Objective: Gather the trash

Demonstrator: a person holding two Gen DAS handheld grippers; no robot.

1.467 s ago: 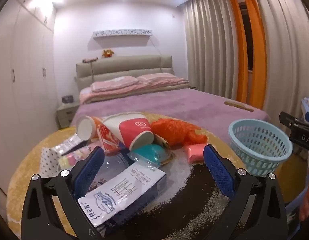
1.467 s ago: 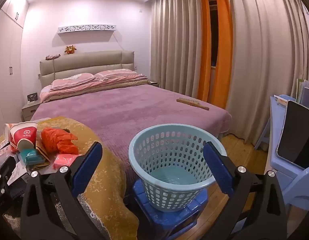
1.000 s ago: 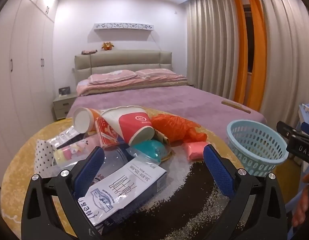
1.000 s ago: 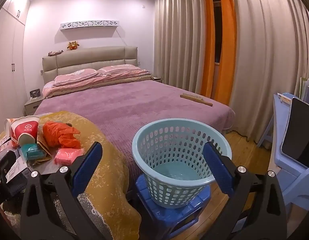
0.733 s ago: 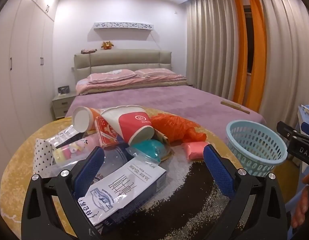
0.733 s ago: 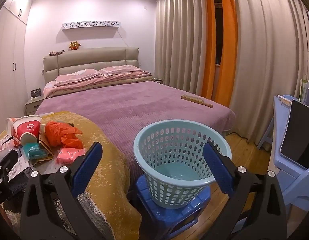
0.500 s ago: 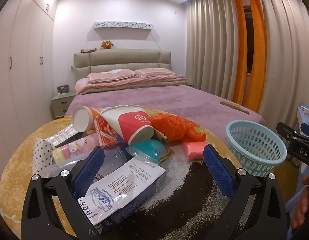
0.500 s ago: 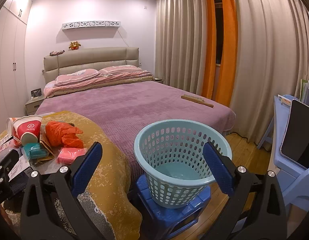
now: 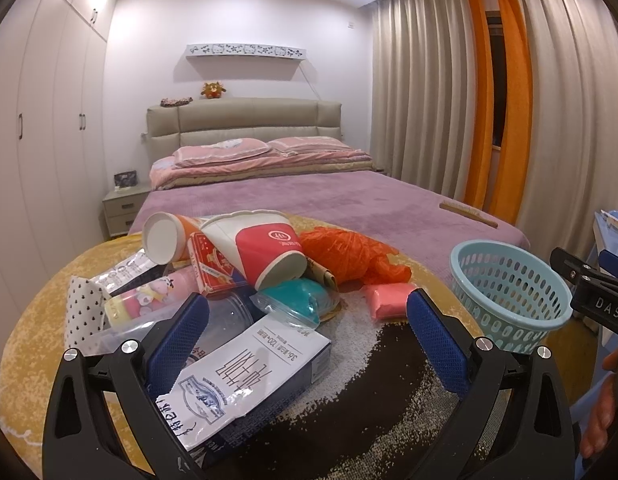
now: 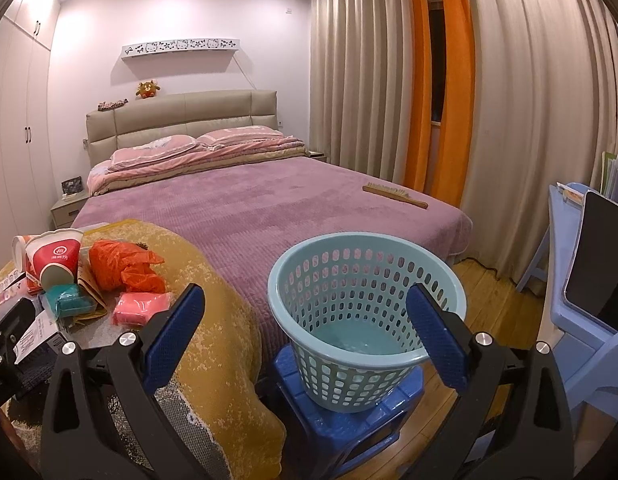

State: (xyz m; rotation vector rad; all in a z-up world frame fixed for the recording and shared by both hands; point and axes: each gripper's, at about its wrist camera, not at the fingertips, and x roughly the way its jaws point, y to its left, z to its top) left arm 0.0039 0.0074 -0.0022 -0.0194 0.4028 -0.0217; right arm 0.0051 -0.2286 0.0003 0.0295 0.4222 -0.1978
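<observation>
We are holding the left tongs [image 9: 307, 336] spread wide and empty over a round worktop [image 9: 45, 304] draped in a mustard-yellow cloth, where the trash is lying in a loose heap. Nearest to us a flat white-and-navy printed carton [image 9: 249, 376] is sitting between the blue pads, though nothing is touching it. Behind it we are seeing a teal object sealed in a clear plastic bag [image 9: 295, 300], a tipped red-and-white paper cup [image 9: 265, 250], a small red printed box [image 9: 207, 264], an orange paper cup lying on its side [image 9: 167, 238], a crumpled orange plastic bag [image 9: 349, 258] and a pink soft packet [image 9: 387, 296]. To the left, a white dotted pouch [image 9: 81, 312] and a clear container of pastel sweets [image 9: 141, 298] are crowding the edge.

We are keeping the right tongs [image 10: 305, 330] equally spread, holding nothing, and aimed at the pale blue perforated plastic basket [image 10: 367, 280], which is standing on a blue plastic stool [image 10: 349, 424] beside the worktop, at the foot of a purple-covered bed [image 10: 261, 200]. The basket is looking bare inside.

We are judging that the collecting is not yet begun: every piece is still on the worktop and none is in the basket. The carton seems the likeliest first pick, being closest to the left tongs.
</observation>
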